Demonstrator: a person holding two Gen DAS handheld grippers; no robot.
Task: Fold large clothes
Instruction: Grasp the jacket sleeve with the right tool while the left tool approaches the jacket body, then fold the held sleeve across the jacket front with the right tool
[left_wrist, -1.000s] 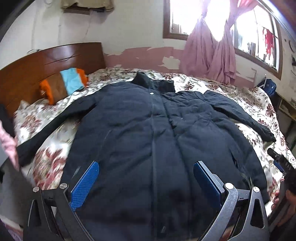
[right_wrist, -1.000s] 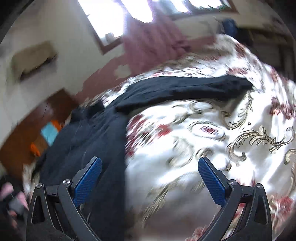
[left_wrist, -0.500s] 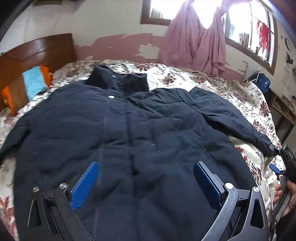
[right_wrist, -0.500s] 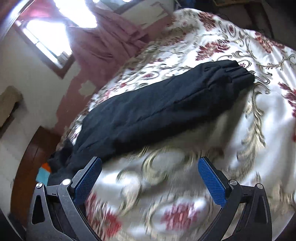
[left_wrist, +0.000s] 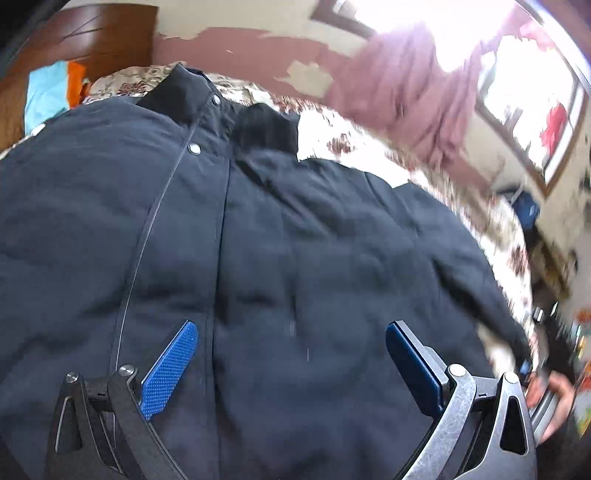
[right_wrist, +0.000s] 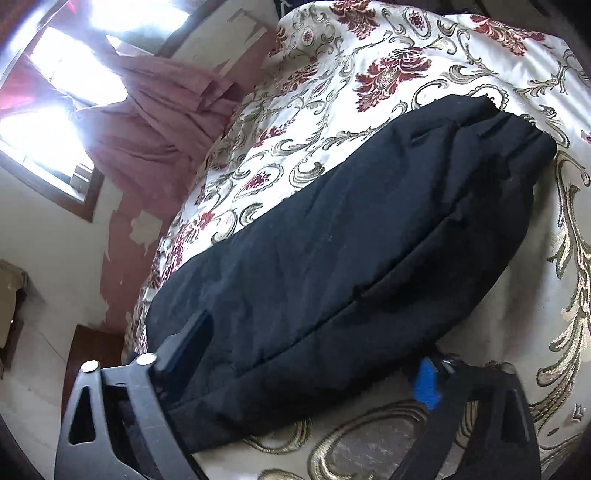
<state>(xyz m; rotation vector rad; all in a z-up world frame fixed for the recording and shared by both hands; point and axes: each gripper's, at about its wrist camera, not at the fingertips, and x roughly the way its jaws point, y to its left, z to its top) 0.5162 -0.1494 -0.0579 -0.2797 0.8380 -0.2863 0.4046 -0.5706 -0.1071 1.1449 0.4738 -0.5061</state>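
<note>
A large dark navy padded coat (left_wrist: 280, 258) lies front-up on a bed, collar (left_wrist: 207, 99) at the far end. My left gripper (left_wrist: 291, 354) is open and hovers low over the coat's chest, holding nothing. In the right wrist view the coat's right sleeve (right_wrist: 351, 251) lies across the floral bedspread (right_wrist: 406, 66), its cuff (right_wrist: 517, 136) to the upper right. My right gripper (right_wrist: 310, 354) is open with the sleeve between its fingers, one finger (right_wrist: 192, 343) on the far side and the blue pad (right_wrist: 426, 384) on the near side. The right gripper's handle and a hand (left_wrist: 554, 395) show at the left view's right edge.
A wooden headboard (left_wrist: 92, 40) with an orange and blue pillow (left_wrist: 55, 88) stands at the far left. Pink curtains (left_wrist: 406, 85) hang at a bright window on the far wall. A blue bag (left_wrist: 526, 210) and cluttered shelves sit right of the bed.
My left gripper has moved lower and closer to the coat's chest. My right gripper has moved onto the sleeve, which now lies between its open fingers.
</note>
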